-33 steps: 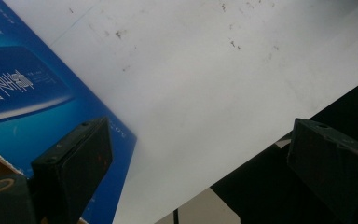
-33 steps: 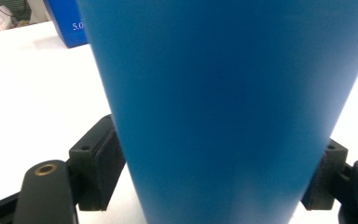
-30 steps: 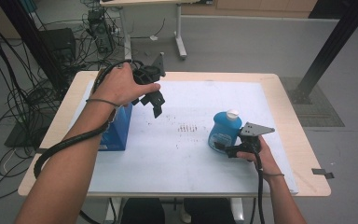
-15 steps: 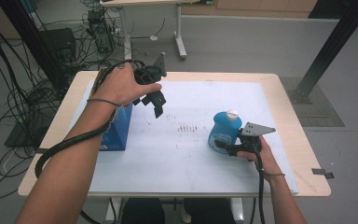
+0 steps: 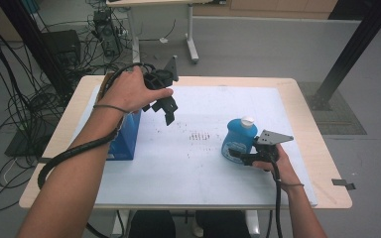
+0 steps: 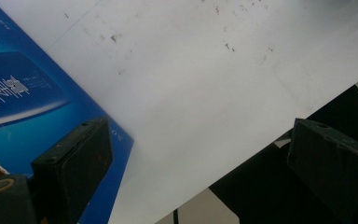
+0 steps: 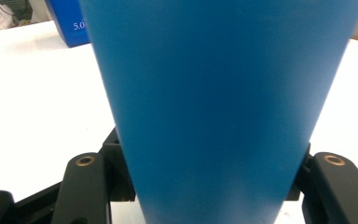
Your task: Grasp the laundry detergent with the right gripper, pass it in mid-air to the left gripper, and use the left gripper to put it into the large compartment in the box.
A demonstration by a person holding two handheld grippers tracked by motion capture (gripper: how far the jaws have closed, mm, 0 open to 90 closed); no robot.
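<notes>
- Grip change: right gripper (image 5: pixel 239 154) jaws have just been closing on the squat blue plastic bottle with a white cap (image 5: pixel 240 139); they now sit tight against its lower body, one jaw on each side.
- Right gripper view confirms it: bottle wall (image 7: pixel 219 107) runs up between the two black jaws, pads pressed on either flank, no gap visible.
- Bottle position: upright on the white sheet covering the light wooden table (image 5: pixel 322 163), right of centre, near the person's edge. Base looks in contact with the sheet, not lifted yet.
- Compared with a second ago, bottle has not shifted or tipped; only the jaws differ.
- Right hand (image 5: pixel 278 166) is low behind the gripper, level with the bottle's lower half.
- Left gripper (image 5: pixel 164 101) hangs above the sheet's far-left part, jaws wide apart, nothing between them. Left gripper view shows bare sheet between the two jaws.
- Dark blue cardboard box (image 5: pixel 126 136) stands at the left edge of the sheet, just beside and below the left gripper, not touched. Same box shows in the left gripper view (image 6: pixel 23 93), behind one jaw.
- Left hand (image 5: pixel 129 89) matches the earlier frames, no change there.
- Reading: grasp phase looks done, bottle secured low on a tapered body. Next move is likely a lift or carry; slip upward out of the taper is the risk, so lift should be slow and vertical.
- Box is well apart from the bottle; the sheet between them carries only small dark specks (image 5: pixel 198 135).
</notes>
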